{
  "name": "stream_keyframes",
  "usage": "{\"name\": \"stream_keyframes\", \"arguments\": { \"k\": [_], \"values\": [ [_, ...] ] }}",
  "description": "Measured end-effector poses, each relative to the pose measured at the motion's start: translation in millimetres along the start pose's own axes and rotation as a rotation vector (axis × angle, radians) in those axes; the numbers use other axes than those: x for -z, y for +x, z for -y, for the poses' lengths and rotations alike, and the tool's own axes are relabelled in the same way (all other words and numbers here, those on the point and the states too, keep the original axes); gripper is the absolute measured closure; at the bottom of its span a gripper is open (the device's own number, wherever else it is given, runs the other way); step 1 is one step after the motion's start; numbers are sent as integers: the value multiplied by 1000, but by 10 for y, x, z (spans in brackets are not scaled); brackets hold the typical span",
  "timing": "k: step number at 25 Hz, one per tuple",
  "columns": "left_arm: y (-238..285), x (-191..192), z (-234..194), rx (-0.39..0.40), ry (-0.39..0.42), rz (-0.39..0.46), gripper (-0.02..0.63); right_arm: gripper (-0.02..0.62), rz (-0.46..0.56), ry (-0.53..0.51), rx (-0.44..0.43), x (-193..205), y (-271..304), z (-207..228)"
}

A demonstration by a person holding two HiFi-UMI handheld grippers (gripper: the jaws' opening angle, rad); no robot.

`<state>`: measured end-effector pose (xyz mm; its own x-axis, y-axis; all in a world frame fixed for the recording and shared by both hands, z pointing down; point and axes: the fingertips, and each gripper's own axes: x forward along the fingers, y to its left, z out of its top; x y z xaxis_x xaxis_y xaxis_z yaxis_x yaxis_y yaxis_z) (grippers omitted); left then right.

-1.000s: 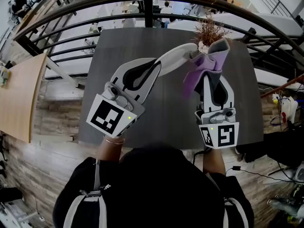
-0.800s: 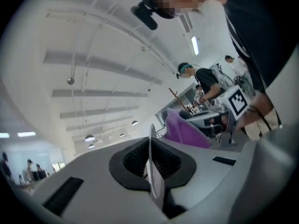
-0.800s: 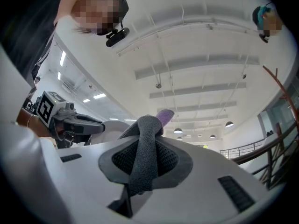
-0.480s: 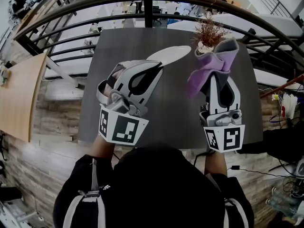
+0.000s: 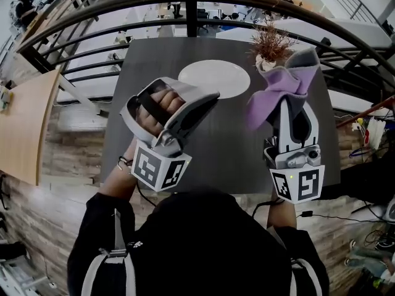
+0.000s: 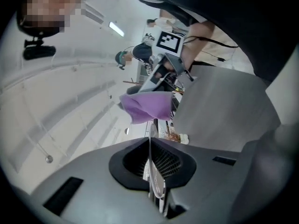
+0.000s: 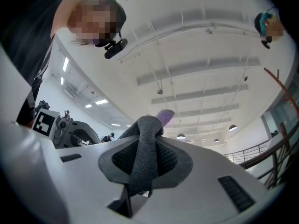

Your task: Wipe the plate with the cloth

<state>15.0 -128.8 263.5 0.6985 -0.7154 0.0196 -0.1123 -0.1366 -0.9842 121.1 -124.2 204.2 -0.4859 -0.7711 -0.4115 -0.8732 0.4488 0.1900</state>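
1. The left gripper point(image 5: 208, 97) is clamped tight on the near rim of the white plate point(image 5: 215, 78), which sits face up over the dark table point(image 5: 154, 60) (I cannot tell whether it rests on it).
2. The right gripper point(image 5: 289, 102) is closed on the purple-and-grey cloth point(image 5: 279, 88), held up right of the plate and clear of it, near a potted plant point(image 5: 270, 45).
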Motion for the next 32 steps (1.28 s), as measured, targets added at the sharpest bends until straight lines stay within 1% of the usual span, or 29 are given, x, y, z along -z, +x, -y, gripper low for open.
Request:
{"name": "stream_keyframes", "arguments": {
  "k": [2,6,15,21,24,27,32],
  "values": [
    [7,-8,45,20,74,6,589,533,10,24,-23,-34,9,-31],
    [39,-8,87,36,182,17,589,532,23,55,-60,-67,23,-90],
    [56,-16,84,42,333,41,589,534,46,121,-174,-183,112,-354],
    [106,-84,64,21,396,61,589,533,45,121,-266,-240,145,-552],
    [133,-128,65,16,434,74,589,534,30,122,-295,-216,157,-618],
    [165,-194,55,12,461,99,589,533,9,144,-296,-146,165,-614],
    [172,-305,30,-11,472,124,589,534,-8,166,-275,-88,137,-536]
  ]
}}
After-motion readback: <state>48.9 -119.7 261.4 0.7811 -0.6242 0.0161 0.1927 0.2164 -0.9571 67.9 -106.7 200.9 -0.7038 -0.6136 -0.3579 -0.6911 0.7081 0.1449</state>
